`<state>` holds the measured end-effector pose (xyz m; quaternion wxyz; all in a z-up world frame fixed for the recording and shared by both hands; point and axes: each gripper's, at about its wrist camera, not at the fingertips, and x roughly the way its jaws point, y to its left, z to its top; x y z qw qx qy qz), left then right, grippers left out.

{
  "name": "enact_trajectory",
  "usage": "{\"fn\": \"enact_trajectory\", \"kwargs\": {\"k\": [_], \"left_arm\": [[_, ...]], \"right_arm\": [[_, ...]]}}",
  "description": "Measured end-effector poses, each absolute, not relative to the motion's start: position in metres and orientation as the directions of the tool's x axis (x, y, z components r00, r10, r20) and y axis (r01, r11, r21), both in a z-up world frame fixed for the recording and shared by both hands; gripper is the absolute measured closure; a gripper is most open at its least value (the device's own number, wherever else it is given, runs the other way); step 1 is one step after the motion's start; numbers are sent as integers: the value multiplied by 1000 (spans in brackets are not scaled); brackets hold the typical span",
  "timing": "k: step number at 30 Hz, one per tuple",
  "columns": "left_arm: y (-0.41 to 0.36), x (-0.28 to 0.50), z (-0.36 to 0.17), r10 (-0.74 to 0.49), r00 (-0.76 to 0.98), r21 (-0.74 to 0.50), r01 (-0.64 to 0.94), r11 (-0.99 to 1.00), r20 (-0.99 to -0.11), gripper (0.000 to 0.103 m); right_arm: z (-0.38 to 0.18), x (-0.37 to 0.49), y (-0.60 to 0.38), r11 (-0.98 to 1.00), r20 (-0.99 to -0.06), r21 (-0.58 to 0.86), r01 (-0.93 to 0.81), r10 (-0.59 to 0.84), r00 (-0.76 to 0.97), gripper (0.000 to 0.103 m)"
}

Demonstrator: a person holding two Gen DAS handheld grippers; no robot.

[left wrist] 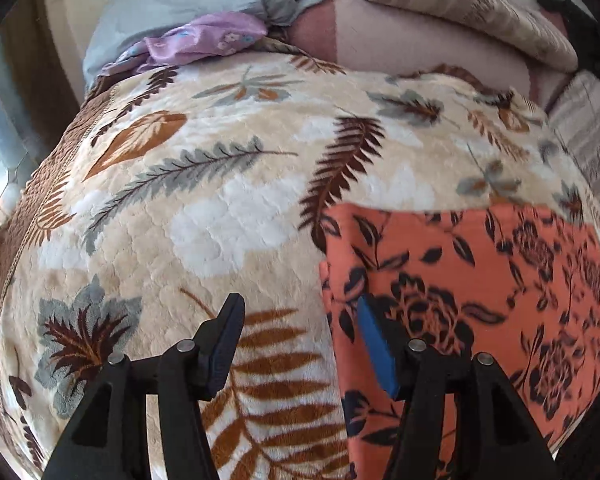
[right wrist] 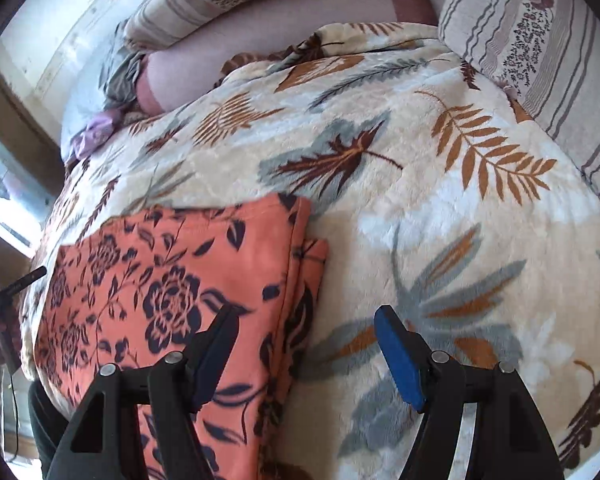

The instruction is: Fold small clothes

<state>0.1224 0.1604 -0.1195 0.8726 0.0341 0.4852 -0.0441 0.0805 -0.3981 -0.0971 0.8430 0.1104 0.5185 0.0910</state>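
An orange garment with a dark flower print (left wrist: 460, 280) lies folded flat on a cream leaf-patterned blanket (left wrist: 220, 200). My left gripper (left wrist: 300, 312) hovers open astride the garment's left edge, its blue-padded finger (left wrist: 376, 344) over the cloth and the other finger over the blanket. In the right wrist view the garment (right wrist: 180, 264) fills the lower left. My right gripper (right wrist: 305, 314) stands open astride its layered right edge, the blue-padded finger (right wrist: 400, 360) over the blanket (right wrist: 420, 200). Neither gripper holds anything.
A purple cloth (left wrist: 204, 36) and a pale blue pillow (left wrist: 160, 4) lie at the far end of the bed, beside a pink bolster (left wrist: 420, 40). Striped pillows (right wrist: 540, 60) border the right side. A thin black object (right wrist: 12, 284) stands past the bed's left edge.
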Motion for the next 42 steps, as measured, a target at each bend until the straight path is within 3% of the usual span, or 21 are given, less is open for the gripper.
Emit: {"fn": "enact_trajectory", "kwargs": {"k": [4,13,17,20,23,26,27,29,30,34,37,40,41,42], "left_arm": [[151,115,-129,-73,493,-15,122,992,-867,44],[157,61,-130,-189,469,-174,75,982,-863,41],[155,38,-136,-194,454,-181,73,981,-870,41],[157,27,-141,-211,443,-207,57,977,-871,41],[157,20,-144,-210,447,-207,57,977,-870,41],[156,20,-145,-203,443,-202,51,978,-873,41],[156,21,-144,-201,442,-200,50,979,-874,43],[153,23,-142,-223,434,-220,59,974,-873,63],[151,23,-140,-232,431,-228,63,972,-872,68],[147,19,-139,-200,442,-191,65,979,-875,71],[153,18,-149,-217,427,-219,44,975,-878,67],[152,19,-137,-181,435,-184,34,982,-882,55],[152,19,-132,-177,450,-177,44,983,-875,52],[152,20,-127,-185,460,-179,56,982,-868,51]], "right_arm": [[-96,75,-383,942,-847,329,-65,325,420,30],[-109,19,-385,868,-833,492,62,449,324,30],[-111,10,-384,845,-818,531,66,490,301,52],[-117,9,-381,857,-839,509,76,474,268,57],[-114,5,-380,866,-845,496,64,464,265,81],[-107,1,-384,855,-833,515,61,483,271,90],[-105,-1,-386,851,-830,521,65,486,274,92],[-101,-3,-389,846,-824,529,66,494,277,95],[-98,-7,-389,846,-823,530,63,495,277,96],[-108,-24,-391,877,-862,475,76,447,238,96],[-141,-29,-400,846,-855,512,148,484,187,92],[-121,-29,-403,838,-828,536,106,496,263,87],[-111,-25,-406,833,-814,545,96,498,297,74],[-101,-22,-408,831,-804,548,90,494,332,41]]}}
